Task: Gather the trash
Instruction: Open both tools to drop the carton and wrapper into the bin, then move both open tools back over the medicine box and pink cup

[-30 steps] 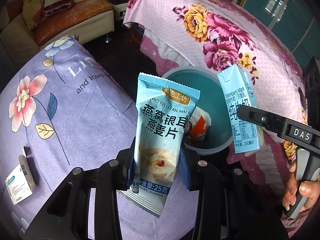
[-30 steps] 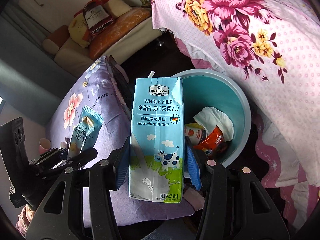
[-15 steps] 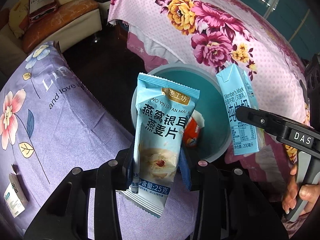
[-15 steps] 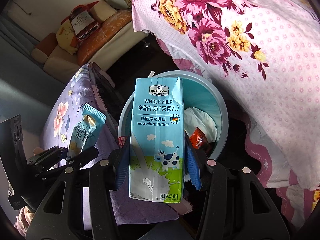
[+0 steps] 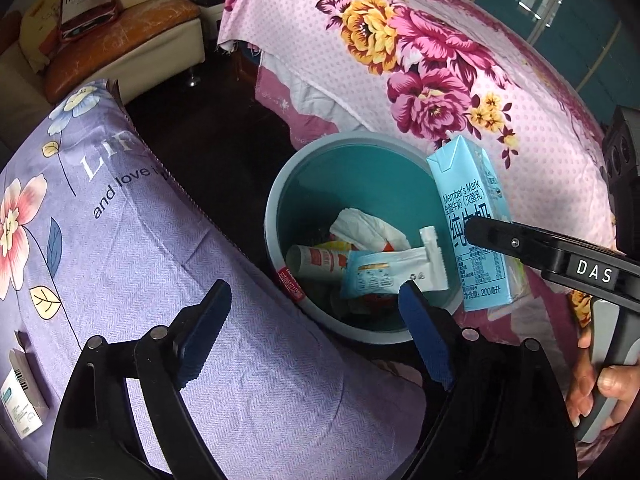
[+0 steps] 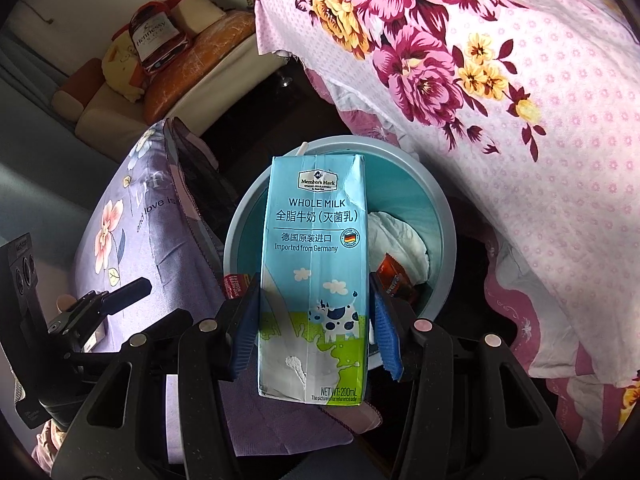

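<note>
In the left wrist view, the left gripper [image 5: 316,316] is hanging with its blue-padded black fingers [image 5: 204,332] spread wide and nothing between them, above the near rim of the round teal plastic trash bin [image 5: 280,184]. Inside the bin, a pale blue and white snack sachet [image 5: 384,276] is lying on top of a crumpled white tissue [image 5: 360,224] and a small red and white tube-shaped container [image 5: 316,258]. The bin is standing on the dark floor between a lilac flower-printed cloth [image 5: 132,264] on the left and a pink cloth with large magenta and yellow flowers [image 5: 420,60] on the right. A small white cardboard box [image 5: 20,396] is lying on the lilac cloth at the far left edge. At the right, the right gripper [image 5: 492,232] is holding the light blue milk carton [image 5: 476,224] upright over the bin's right rim, and the person's hand [image 5: 600,384] is wrapping its handle.

In the right wrist view, the right gripper [image 6: 314,320] is clamping the milk carton [image 6: 316,280] by its two side walls, upright, its printed face toward the camera. The carton is sitting in front of and above the trash bin [image 6: 440,216], where the tissue [image 6: 400,236] and a dark red wrapper [image 6: 394,276] are showing. The left gripper [image 6: 120,292] is showing at the left edge over the lilac cloth [image 6: 140,208], its opening not readable from here.
</note>
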`<control>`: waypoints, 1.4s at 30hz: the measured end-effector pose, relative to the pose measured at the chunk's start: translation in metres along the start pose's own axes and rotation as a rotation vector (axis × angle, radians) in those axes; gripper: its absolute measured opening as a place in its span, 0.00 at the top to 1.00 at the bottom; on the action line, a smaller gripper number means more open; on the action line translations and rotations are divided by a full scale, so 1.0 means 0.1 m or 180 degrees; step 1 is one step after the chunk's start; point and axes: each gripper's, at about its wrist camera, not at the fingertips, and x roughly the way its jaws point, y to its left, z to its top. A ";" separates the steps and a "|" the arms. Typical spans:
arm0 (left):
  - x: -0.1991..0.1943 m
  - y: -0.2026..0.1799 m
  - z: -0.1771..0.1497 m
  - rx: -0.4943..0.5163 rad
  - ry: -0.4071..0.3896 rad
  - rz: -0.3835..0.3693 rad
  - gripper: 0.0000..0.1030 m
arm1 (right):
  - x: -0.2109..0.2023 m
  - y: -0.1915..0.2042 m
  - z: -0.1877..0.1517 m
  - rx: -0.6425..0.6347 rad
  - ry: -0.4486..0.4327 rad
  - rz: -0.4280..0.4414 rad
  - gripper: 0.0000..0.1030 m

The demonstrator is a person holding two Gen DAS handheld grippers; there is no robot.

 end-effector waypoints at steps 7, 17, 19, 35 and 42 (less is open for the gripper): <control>-0.02 0.18 -0.07 -0.0095 0.0010 -0.0040 0.14 | 0.15 0.11 0.04 -0.0057 0.0099 -0.0065 0.53; -0.09 0.45 -0.17 -0.0221 -0.0033 -0.0106 0.12 | 0.32 0.35 0.05 -0.0188 0.0197 -0.0164 0.53; -0.09 0.50 -0.19 -0.0265 -0.0032 -0.0137 0.11 | 0.32 0.40 0.06 -0.0213 0.0202 -0.0202 0.52; -0.35 0.94 -0.48 -0.0539 -0.0129 -0.0202 0.11 | 0.27 0.85 -0.02 -0.0428 0.0204 -0.0311 0.27; -0.60 1.31 -0.78 -0.0797 -0.0213 -0.0137 0.10 | 0.29 1.30 -0.16 -0.0747 0.0268 -0.0282 0.23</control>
